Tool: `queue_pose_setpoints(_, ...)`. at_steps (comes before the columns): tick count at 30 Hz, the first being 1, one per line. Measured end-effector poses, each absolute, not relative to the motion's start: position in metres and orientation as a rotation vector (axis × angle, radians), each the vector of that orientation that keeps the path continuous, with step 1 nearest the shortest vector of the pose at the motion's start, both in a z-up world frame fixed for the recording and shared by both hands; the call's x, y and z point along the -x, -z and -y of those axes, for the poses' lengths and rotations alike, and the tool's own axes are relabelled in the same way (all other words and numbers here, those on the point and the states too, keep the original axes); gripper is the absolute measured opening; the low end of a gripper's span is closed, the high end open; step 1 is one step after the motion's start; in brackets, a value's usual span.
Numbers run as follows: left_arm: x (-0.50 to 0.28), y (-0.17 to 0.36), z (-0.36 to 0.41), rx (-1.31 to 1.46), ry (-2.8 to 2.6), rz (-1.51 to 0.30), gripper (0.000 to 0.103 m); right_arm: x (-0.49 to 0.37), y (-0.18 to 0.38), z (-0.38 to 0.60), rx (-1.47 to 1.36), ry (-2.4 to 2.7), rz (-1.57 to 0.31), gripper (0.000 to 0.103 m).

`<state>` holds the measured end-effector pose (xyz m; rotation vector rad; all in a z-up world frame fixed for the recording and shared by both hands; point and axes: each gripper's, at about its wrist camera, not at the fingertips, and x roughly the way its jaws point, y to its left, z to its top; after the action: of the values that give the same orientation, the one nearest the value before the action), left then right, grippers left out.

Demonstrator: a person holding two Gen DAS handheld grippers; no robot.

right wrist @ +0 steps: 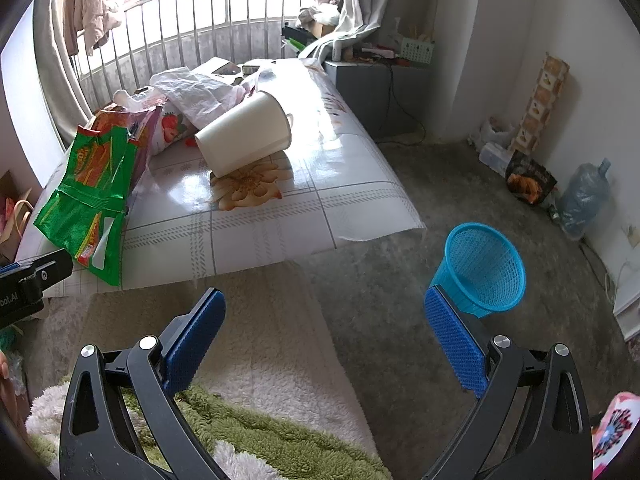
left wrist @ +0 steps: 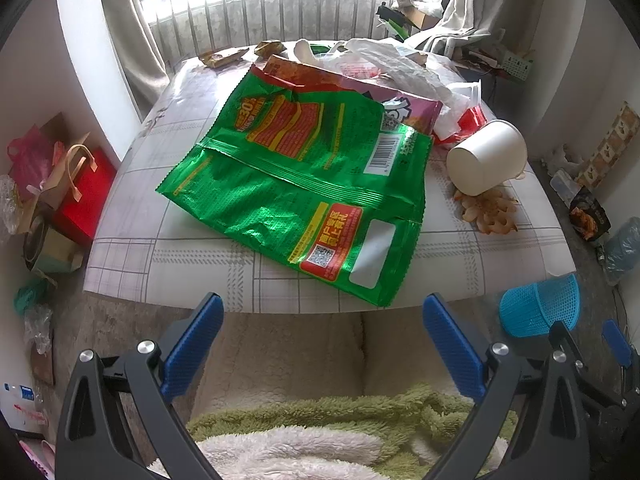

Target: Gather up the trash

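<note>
While both tools hung back short of the worktop (left wrist: pixel 132 240), neither had hold of anything; left tool (left wrist: pixel 323 316) was spread wide w/ blue pads far apart, right tool (right wrist: pixel 325 312) same deal, wide open and empty.

Trash was all piled on the worktop, which had a checked, glossy cover; big green snack bag (left wrist: pixel 296 184) lay flat nr the front edge, one corner poking just over it; a purple/pink bag (left wrist: pixel 404 102) sat partly under the green one, farther back; crumpled clear plastic bag (right wrist: pixel 196 92) was heaped behind that; white paper cup (right wrist: pixel 246 136) lay tipped on its side to the right of the bags, mouth facing away from the tools, resting by a printed flower on the cover; couple of small brown wrappers (left wrist: pixel 224 56) at the far edge nr the window rail.

Blue mesh bin (right wrist: pixel 484 268) stood on the floor right of the worktop, apart from it; looked empty from the right wrist view; fluffy white + green fabric (right wrist: pixel 256 432) showed below both tools.
</note>
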<state>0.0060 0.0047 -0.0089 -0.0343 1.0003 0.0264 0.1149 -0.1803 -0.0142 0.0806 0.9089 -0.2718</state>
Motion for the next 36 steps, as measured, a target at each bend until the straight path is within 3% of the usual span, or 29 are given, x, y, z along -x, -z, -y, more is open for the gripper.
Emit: queue_pose_setpoints(36, -0.0039, 0.0143, -0.0072, 0.034, -0.03, -1.021, 0.098, -0.1153, 0.0149, 0.1794, -0.082, 0.273, -0.912, 0.095)
